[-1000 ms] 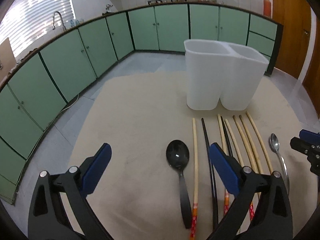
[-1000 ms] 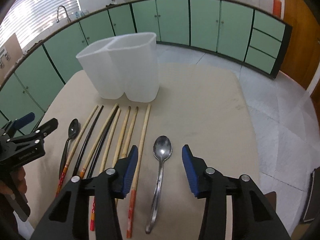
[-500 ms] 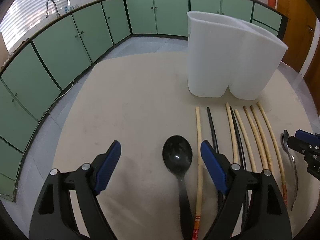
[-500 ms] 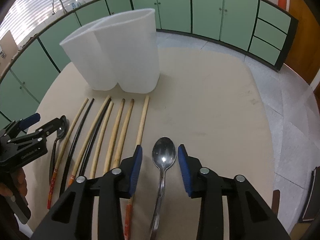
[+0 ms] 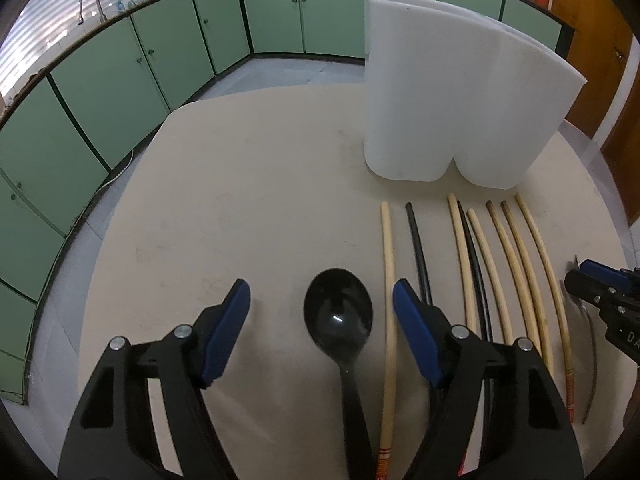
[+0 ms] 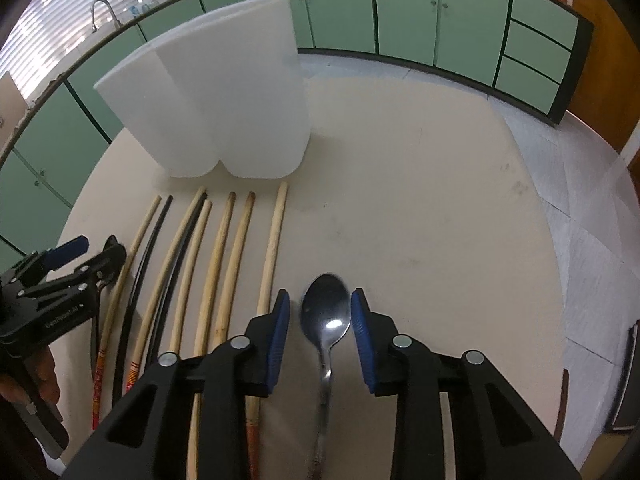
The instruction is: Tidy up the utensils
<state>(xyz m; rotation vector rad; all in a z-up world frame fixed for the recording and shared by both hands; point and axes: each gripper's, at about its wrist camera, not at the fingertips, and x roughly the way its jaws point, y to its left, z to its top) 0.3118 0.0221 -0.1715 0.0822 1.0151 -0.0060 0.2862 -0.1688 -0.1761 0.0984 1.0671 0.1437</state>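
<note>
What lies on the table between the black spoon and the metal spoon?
A row of chopsticks, some wooden, some black, between black spoon and metal spoon; clearest in the right wrist view.

A two-compartment holder (image 5: pixel 460 92) stands upright at the far side of the counter (image 5: pixel 248 184). Before it, a row of chopsticks (image 6: pixel 224 272) lies side by side, tips toward the holder. A plastic spoon (image 5: pixel 340 320) lies at the row's left end, bowl toward the holder, between the closing jaws of the left hand-held gripper (image 5: pixel 322 316), untouched by its pads. A metal spoon (image 6: pixel 326 320) lies at the row's right end, just beside the last chopstick, between the closing jaws of the right hand-held gripper (image 6: pixel 320 326). Cabinets (image 6: pixel 440 24) line the wall behind the counter.
</note>
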